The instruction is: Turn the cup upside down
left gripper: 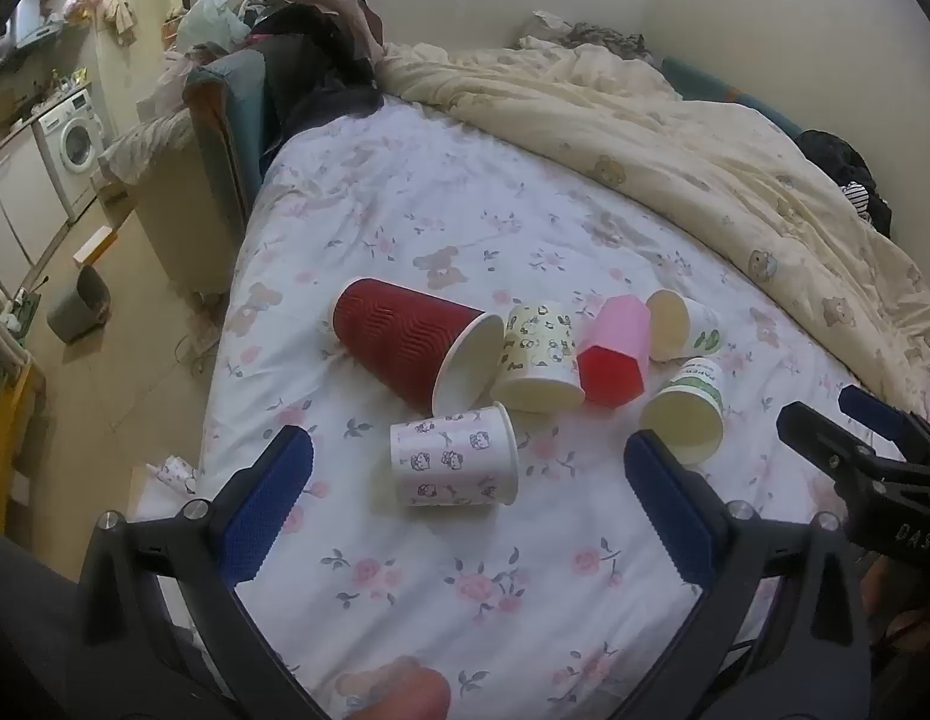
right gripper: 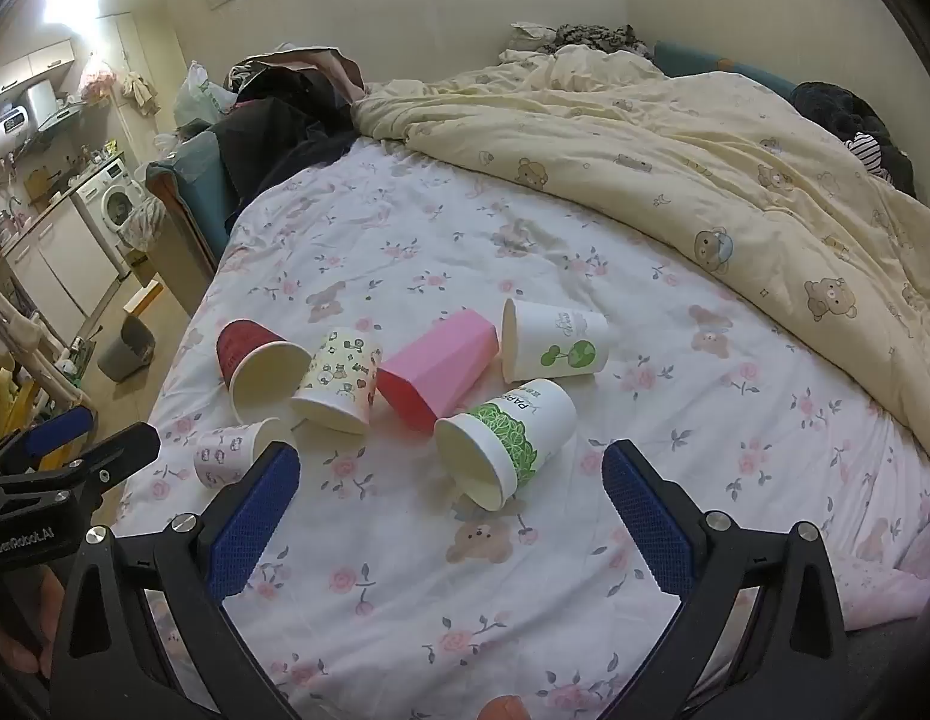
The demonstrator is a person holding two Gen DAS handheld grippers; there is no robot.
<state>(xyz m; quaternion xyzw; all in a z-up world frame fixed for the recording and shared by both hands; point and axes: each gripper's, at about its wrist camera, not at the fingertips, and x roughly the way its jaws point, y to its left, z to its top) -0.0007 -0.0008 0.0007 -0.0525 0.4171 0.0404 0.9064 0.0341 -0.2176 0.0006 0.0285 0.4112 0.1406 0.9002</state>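
In the left wrist view, the left gripper (left gripper: 468, 513) hovers above the flowered sheet (left gripper: 465, 222) with its jaws wide apart and nothing between them; the kitty cup (left gripper: 453, 461) lies on its side just beyond the fingertips, mouth to the right, so it looks like the likeliest cup for this hand, and the wide gap would let the pads pass either side of its wall. Farther off lies a loose cluster, all tipped over: the red cup (left gripper: 414, 348) with its mouth toward the near right, the panda cup (left gripper: 540, 360) touching it, the pink cup (left gripper: 615, 351), a leaf cup (left gripper: 684, 408) and a tree cup (left gripper: 684, 324). Every mouth that shows looks empty. The right gripper (left gripper: 837, 426) enters at the right edge, jaws apart. In the right wrist view, the right gripper (right gripper: 450, 516) also stands open and empty, aimed at the leaf cup (right gripper: 507, 441), whose mouth faces near and shows a bare cream inside. Behind it lie the pink cup (right gripper: 438, 366) and tree cup (right gripper: 555, 342); to the left are the panda cup (right gripper: 339, 381), red cup (right gripper: 258, 369) and kitty cup (right gripper: 234, 453), partly hidden by a finger. No cup stands mouth down yet, so the flipping seems not begun. The left gripper (right gripper: 99, 441) shows at the left edge.
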